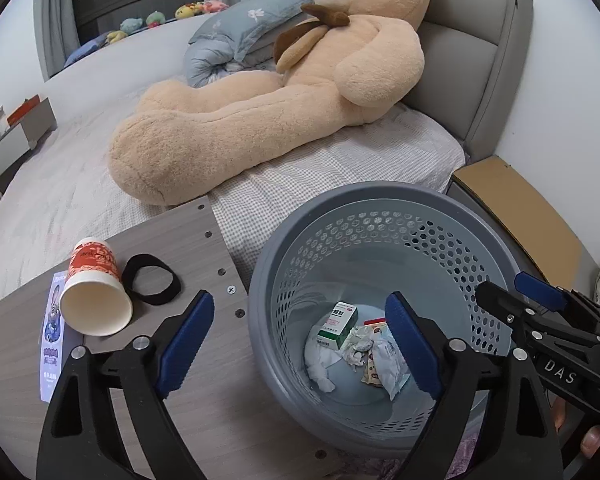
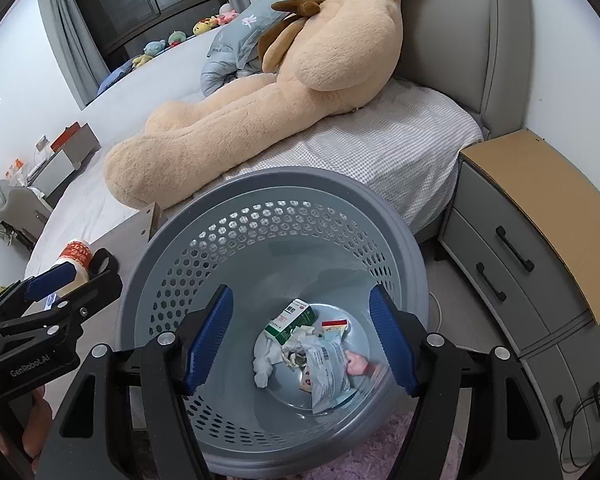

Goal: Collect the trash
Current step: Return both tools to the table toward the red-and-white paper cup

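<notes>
While both grippers, left gripper (image 1: 300, 336) and right gripper (image 2: 302, 340), gape wide and empty over the bin (image 1: 476, 232), the paper cup (image 1: 93, 290) lies tipped, mouth toward six o'clock.

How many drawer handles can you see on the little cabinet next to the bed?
2 on the bedside cabinet: upper handle, lower handle. More may hide lower down.

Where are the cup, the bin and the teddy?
cup (image 1: 95, 296), left wrist view, on its orange side
bin (image 2: 259, 188), right wrist view, on its far rim
teddy (image 1: 235, 120), left wrist view, on its leg
</notes>
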